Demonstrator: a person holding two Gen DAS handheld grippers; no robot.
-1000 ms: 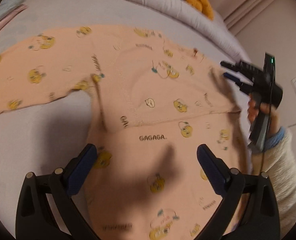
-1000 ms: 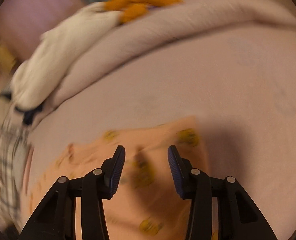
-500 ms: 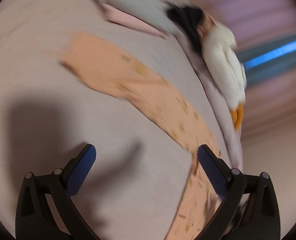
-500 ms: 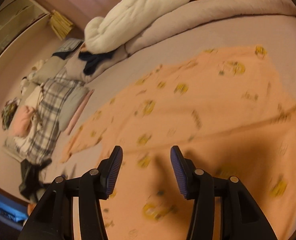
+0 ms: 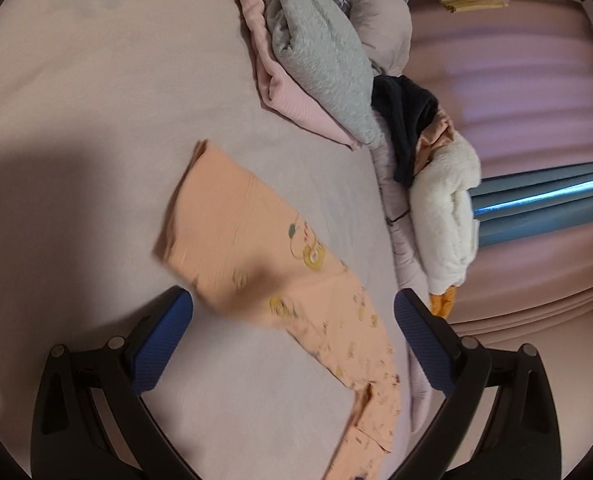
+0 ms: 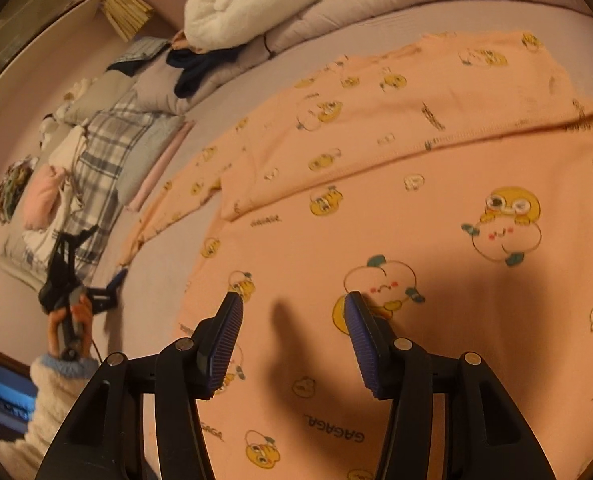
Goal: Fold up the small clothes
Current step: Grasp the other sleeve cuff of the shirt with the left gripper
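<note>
One peach top [image 6: 396, 200] is lying spread on one bed [image 5: 96, 100], with one sleeve [image 5: 256, 248] stretching out toward the left. Two tools are showing: the left tool [image 5: 292, 312], also seen at the left edge of the right view [image 6: 114, 280], and the right tool [image 6: 292, 320], its jaws opening with nothing between them. One hand [image 6: 68, 320] in one fleecy sleeve is gripping the left tool. At the far side, one white plush toy [image 5: 444, 216], one grey garment [image 5: 320, 52], one pink garment [image 5: 288, 100], one dark garment [image 5: 408, 116] and one plaid blanket [image 6: 96, 152] are piling up along one rolled quilt [image 6: 376, 12].
</note>
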